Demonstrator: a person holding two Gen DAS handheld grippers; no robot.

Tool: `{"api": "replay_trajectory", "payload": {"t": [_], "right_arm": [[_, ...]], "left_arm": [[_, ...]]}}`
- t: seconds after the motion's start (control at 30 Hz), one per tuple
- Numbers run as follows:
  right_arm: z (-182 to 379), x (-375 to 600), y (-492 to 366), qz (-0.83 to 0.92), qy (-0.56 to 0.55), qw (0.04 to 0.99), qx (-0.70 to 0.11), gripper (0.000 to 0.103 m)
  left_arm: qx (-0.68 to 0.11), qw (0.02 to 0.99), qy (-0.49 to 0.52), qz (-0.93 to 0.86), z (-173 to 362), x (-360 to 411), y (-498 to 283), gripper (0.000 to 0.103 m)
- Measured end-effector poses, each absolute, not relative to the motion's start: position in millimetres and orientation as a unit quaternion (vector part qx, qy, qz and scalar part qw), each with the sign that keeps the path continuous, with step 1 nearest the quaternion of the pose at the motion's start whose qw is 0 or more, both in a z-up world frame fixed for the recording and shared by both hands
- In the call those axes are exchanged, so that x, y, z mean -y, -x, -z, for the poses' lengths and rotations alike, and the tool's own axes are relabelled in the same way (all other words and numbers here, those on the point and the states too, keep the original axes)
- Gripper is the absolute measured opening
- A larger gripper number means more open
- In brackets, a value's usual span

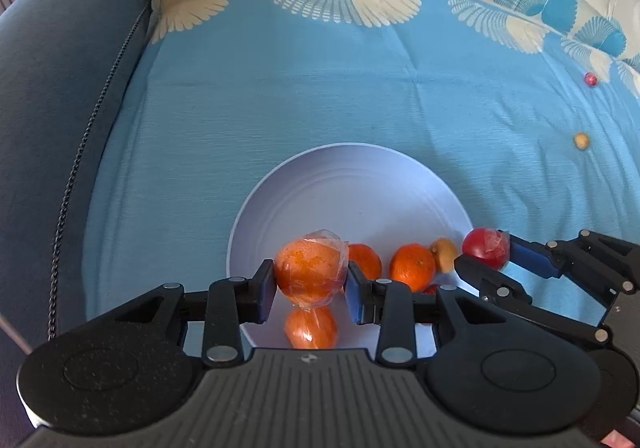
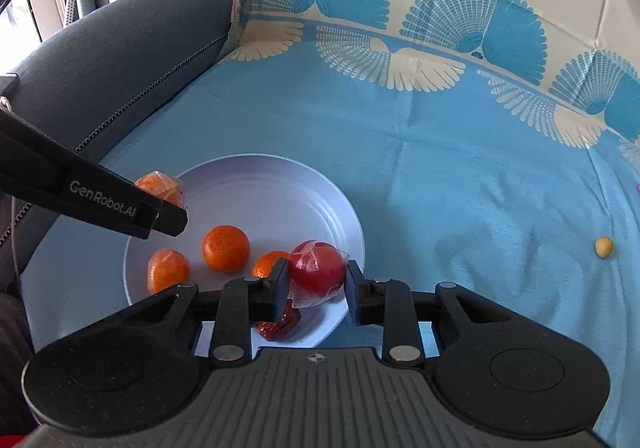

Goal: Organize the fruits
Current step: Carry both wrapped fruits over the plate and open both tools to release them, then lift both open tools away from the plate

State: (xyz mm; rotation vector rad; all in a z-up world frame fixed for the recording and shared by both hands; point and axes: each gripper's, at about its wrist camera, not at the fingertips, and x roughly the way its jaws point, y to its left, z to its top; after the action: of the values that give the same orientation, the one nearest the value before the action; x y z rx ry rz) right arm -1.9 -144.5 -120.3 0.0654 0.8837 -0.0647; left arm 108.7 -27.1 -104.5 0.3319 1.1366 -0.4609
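A white plate (image 1: 352, 183) lies on the blue cloth and holds several oranges (image 1: 412, 267). My left gripper (image 1: 310, 276) is shut on a plastic-wrapped orange (image 1: 308, 272) and holds it over the plate's near side. My right gripper (image 2: 317, 280) is shut on a plastic-wrapped red fruit (image 2: 317, 268) above the plate's (image 2: 280, 191) right rim. It also shows in the left wrist view (image 1: 486, 254), to the right of the oranges. A dark red dried fruit (image 2: 280, 326) lies on the plate under the right gripper.
A blue patterned cloth (image 1: 320, 95) covers the seat. A dark blue sofa arm (image 1: 60, 87) runs along the left. A small yellow fruit (image 2: 603, 246) and a small red fruit (image 1: 591, 79) lie on the cloth far right.
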Motion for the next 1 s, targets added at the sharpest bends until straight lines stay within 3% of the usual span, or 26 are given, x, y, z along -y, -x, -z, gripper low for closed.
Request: {"api": "replay_trajectory", "payload": {"t": [0.1,0.13,0.17,0.2,0.23,0.27,0.43,0.7,1.0], "right_arm": [[128,148,-9,0.031,-0.03,0.9,-0.433,0.031],[129,149,-12,0.028,-0.029,0.899,-0.436,0.032],[128,149,-15,0.021,-0.028,0.898,-0.438,0.04],[126,149,-15,0.02,-0.027,0.9,-0.435,0.048],[122,149,-13,0.026,-0.023,0.904,-0.427,0.065],[117,149,-10,0.033,-0.017,0.907,-0.42,0.079],[88,146,27,0.027,-0.029,0.904,-0.425,0.093],[39,121,109,0.019,-0.081,0.897,-0.435,0.098],[-9,89,172,0.013,-0.062,0.922,-0.383,0.102]], "left_arm": [[-0.528,0.805,-0.169,0.211,114,33,-116,0.041],[-0.527,0.805,-0.169,0.212,114,34,-118,0.054],[-0.523,0.809,-0.166,0.212,111,33,-119,0.066],[-0.516,0.815,-0.159,0.211,106,31,-119,0.092],[-0.504,0.824,-0.148,0.21,99,28,-117,0.102],[-0.492,0.834,-0.138,0.209,91,24,-114,0.103],[-0.506,0.831,-0.126,0.193,59,0,-90,0.103],[-0.519,0.832,-0.133,0.142,20,-56,-3,0.103],[-0.467,0.862,-0.137,0.141,-21,-83,72,0.103]]}}
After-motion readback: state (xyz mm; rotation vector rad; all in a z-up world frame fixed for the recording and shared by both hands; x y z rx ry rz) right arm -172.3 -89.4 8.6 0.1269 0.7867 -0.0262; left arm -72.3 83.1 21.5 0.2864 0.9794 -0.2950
